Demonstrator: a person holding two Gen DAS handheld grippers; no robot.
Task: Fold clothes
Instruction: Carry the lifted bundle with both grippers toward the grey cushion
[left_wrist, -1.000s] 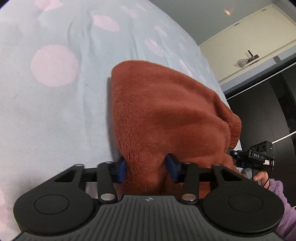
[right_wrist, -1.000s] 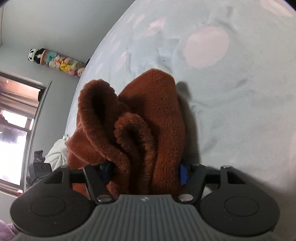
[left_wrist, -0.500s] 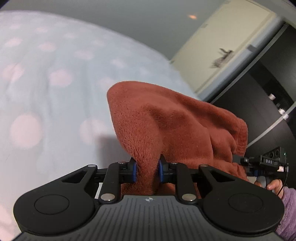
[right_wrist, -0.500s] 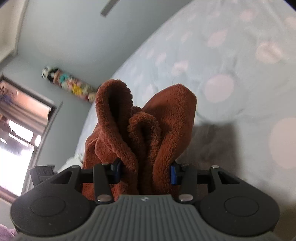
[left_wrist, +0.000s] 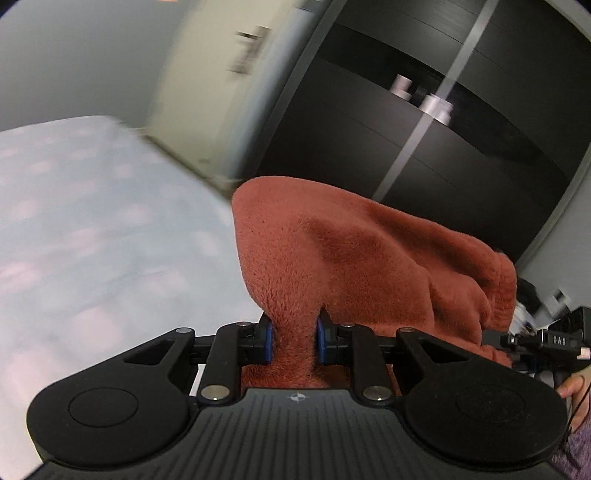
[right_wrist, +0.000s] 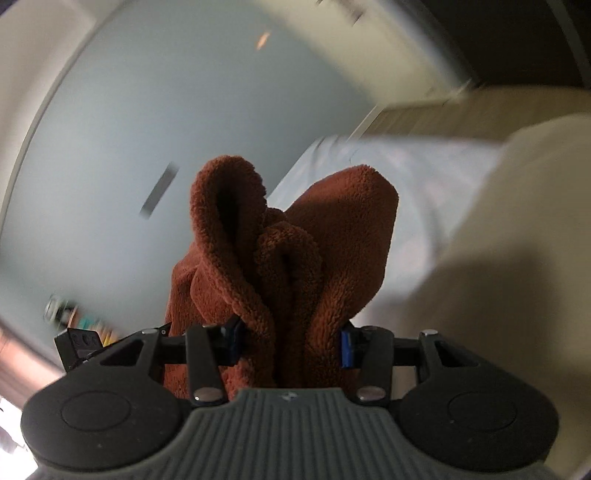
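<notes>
- Left gripper: blue pads pinched tight on a narrow bunch of the rust-brown fleece garment; fabric fills the whole gap between the fingers.
- Right gripper: jaws set wider, blue pads pressed against either side of a thick gathered bundle of the same garment; clamped on it.
- Garment, left wrist view: rises from the pinch point and spreads up and rightward as one broad fuzzy sheet, sagging toward the right gripper's body at the frame's right edge. Fingertips of the person's right hand and a purple knit sleeve show below that device.
- Garment, right wrist view: stands up from the jaws in several rolled folds — a tall loop on the left, a smaller curl in the middle, a wide lobe on the right. Left gripper's black body just visible low at left, beside the cloth.
- Garment hangs between the two grippers, held up off the bed.
- Bed: pale blue cover with faint pink dots, lies left of the cloth in the left wrist view; heavily motion-blurred. In the right wrist view a strip of it shows behind the cloth.
- Dark wardrobe with a light vertical strip behind the garment, left wrist view.
- Grey-blue wall fills most of the right wrist background; everything there is blurred.
- Large cream-coloured shape at right of the right wrist view; cannot tell what it is.
</notes>
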